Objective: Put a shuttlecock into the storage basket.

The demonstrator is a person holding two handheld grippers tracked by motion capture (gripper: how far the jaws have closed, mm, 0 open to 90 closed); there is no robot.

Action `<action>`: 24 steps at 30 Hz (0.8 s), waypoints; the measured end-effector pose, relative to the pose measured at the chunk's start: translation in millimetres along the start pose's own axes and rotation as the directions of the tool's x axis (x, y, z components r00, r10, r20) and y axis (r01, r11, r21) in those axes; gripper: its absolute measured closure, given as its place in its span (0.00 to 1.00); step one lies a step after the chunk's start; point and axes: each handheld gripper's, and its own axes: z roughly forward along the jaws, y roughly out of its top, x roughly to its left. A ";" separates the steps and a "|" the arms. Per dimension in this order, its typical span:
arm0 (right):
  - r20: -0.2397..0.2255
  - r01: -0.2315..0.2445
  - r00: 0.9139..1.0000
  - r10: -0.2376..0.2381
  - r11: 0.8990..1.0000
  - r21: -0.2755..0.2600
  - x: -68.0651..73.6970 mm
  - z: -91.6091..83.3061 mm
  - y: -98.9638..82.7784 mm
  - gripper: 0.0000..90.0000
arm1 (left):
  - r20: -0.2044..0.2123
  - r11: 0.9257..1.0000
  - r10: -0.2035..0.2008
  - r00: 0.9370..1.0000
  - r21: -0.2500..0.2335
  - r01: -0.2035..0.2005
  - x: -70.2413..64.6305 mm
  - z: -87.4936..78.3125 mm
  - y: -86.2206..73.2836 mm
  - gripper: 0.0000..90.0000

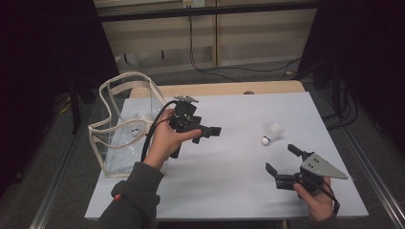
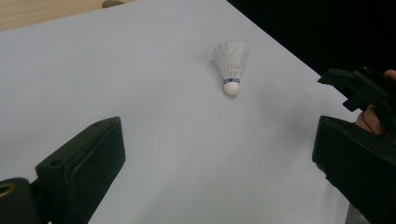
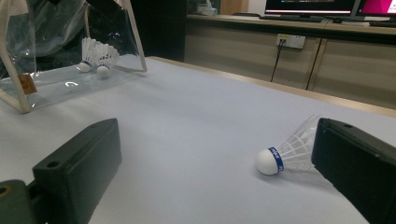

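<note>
Shuttlecock (image 1: 271,134) lies on its side on the right half of the white surface (image 1: 239,176), cork toward the near edge and feathers pointing away, well apart from the clear bag (image 1: 125,125) at the far left. The right gripper (image 1: 282,164) is the nearer of the two, sitting just near and right of it with fingers (image 1: 272,169) spread wide and nothing between them; the likely pick would be a short push forward and slightly left. The left gripper (image 1: 210,132), held above mid-surface beside the bag, also has its fingers apart and empty and aims across at the shuttlecock. The right gripper view shows what the high view cannot: two more shuttlecocks (image 3: 93,57) already resting inside the bag, and the loose one's cork with its blue band sitting just inside the right finger.
</note>
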 end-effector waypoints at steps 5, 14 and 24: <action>0.001 0.000 1.000 0.000 1.000 0.000 0.0 -0.2 -0.1 0.02 | -0.004 1.000 0.004 1.000 0.005 -0.004 -0.4 5.7 -1.8 0.03; 0.002 0.002 1.000 -0.002 1.000 -0.001 -0.2 -0.5 0.1 0.02 | 0.007 1.000 0.000 1.000 -0.001 0.000 -2.9 17.4 -6.0 0.03; 0.003 0.003 1.000 -0.003 1.000 -0.001 -0.5 -1.0 0.2 0.02 | 0.009 1.000 0.008 1.000 -0.003 -0.008 -6.1 28.9 -9.7 0.04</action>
